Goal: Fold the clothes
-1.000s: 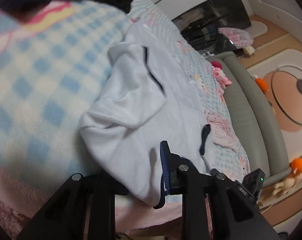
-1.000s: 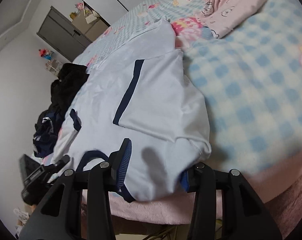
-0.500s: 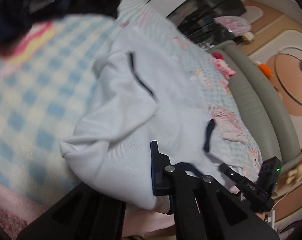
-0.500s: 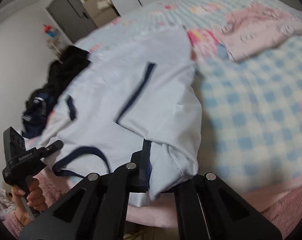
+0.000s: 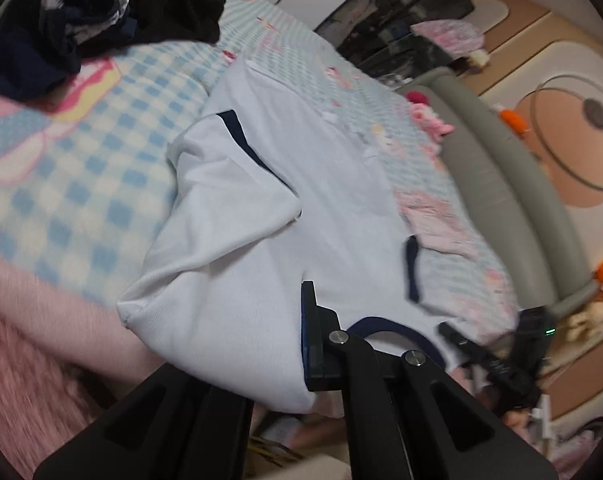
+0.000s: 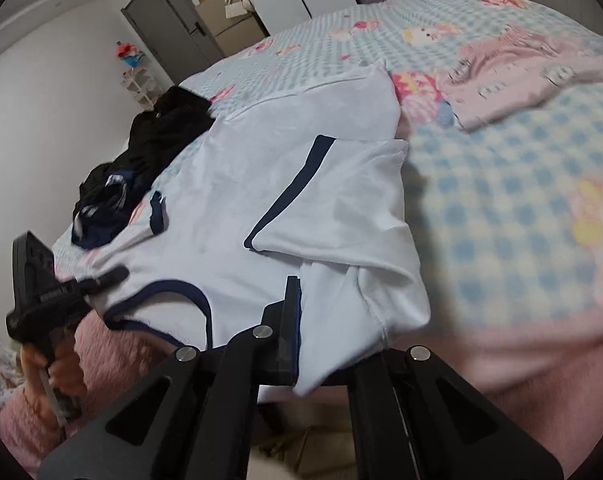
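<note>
Both tools angle downward over the near edge of the blue-checked bed blanket [image 6: 513,216]. The left gripper [image 5: 297,344] and right gripper [image 6: 305,344] each pinch the white navy-trimmed cotton T-shirt's [image 6: 261,216] collar-end edge there. Lettering on the left tool is unreadable.

The bed [image 6: 501,208] under my fingers is wearing a blue-checked cartoon blanket, with a fluffy pink cover [image 6: 521,360] hanging over its near edge. A white shirt with navy trim [image 6: 261,208] is lying across the near edge. A dark clothes heap [image 5: 101,12] is sitting toward one side edge, and a pink garment [image 6: 521,76] is lying toward the other.
</note>
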The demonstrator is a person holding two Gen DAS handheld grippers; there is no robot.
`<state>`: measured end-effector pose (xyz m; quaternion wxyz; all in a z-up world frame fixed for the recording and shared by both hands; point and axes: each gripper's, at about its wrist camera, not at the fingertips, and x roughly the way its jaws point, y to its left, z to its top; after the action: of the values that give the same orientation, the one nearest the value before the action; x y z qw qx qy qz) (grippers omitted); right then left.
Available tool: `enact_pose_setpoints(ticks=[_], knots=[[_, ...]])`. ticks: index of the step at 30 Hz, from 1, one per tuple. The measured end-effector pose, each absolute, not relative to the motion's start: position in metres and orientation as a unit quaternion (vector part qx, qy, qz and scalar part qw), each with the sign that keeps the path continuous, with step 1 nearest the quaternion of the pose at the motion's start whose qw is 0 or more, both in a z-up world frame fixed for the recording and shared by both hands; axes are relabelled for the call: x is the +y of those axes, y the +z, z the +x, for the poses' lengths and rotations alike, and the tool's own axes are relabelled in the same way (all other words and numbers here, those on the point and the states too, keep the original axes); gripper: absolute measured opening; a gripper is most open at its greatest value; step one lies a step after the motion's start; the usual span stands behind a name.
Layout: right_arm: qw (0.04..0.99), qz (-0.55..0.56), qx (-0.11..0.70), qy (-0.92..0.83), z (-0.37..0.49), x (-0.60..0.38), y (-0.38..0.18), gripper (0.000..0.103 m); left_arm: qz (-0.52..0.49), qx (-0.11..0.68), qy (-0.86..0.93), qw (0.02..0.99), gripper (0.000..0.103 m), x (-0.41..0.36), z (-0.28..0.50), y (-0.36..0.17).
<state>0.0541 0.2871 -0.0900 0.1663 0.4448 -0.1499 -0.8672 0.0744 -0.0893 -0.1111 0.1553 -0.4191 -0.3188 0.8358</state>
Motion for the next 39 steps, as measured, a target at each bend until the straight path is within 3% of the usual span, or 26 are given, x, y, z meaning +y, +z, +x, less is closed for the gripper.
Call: enact_pose_setpoints(ticks=[8, 16, 18, 20, 21, 25, 27, 29, 32, 34, 37, 39], knots=[[0.175, 0.497, -0.22, -0.821, 0.067, 0.29, -0.118, 0.002, -0.47, -0.28, 0.821, 0.165, 0.002, -0.085, 0.081, -0.106], [0.199, 0.429, -0.208, -0.856, -0.017, 0.29, -0.046, 0.005, -0.447, -0.216, 0.839, 0.222, 0.005, -0.069, -0.032, -0.04], [0.184, 0.428, -0.212, -0.859, -0.058, 0.288, -0.054, 0.013, -0.453, -0.235, 0.836, 0.201, 0.015, -0.079, -0.076, -0.055], [0.169, 0.428, -0.215, -0.862, -0.099, 0.287, -0.061, 0.048, -0.463, -0.259, 0.83, 0.173, 0.028, -0.089, -0.118, -0.076], [0.161, 0.427, -0.217, -0.863, -0.12, 0.286, -0.065, 0.052, -0.475, -0.277, 0.821, 0.155, 0.04, -0.094, -0.132, -0.085], [0.142, 0.424, -0.257, -0.857, -0.151, 0.294, -0.068, 0.052, -0.438, -0.326, 0.824, 0.152, 0.055, -0.111, -0.143, -0.078], [0.154, 0.396, -0.26, -0.867, -0.145, 0.298, -0.057, 0.058, -0.395, -0.33, 0.845, 0.146, 0.066, -0.122, -0.13, -0.066], [0.151, 0.379, -0.23, -0.884, -0.133, 0.304, -0.052, 0.072, -0.393, -0.316, 0.856, 0.114, 0.066, -0.132, -0.114, -0.074], [0.123, 0.423, -0.156, -0.884, -0.121, 0.309, -0.077, 0.071, -0.416, -0.298, 0.855, 0.076, 0.066, -0.142, -0.091, -0.102], [0.108, 0.459, -0.162, -0.867, -0.112, 0.319, -0.101, 0.071, -0.428, -0.313, 0.845, 0.071, 0.066, -0.149, -0.077, -0.123], [0.139, 0.457, -0.233, -0.847, -0.103, 0.33, -0.118, 0.071, -0.438, -0.364, 0.817, 0.092, 0.064, -0.148, -0.072, -0.15], [0.151, 0.461, -0.252, -0.837, -0.11, 0.325, -0.125, 0.071, -0.438, -0.361, 0.818, 0.092, 0.048, -0.139, -0.076, -0.155]])
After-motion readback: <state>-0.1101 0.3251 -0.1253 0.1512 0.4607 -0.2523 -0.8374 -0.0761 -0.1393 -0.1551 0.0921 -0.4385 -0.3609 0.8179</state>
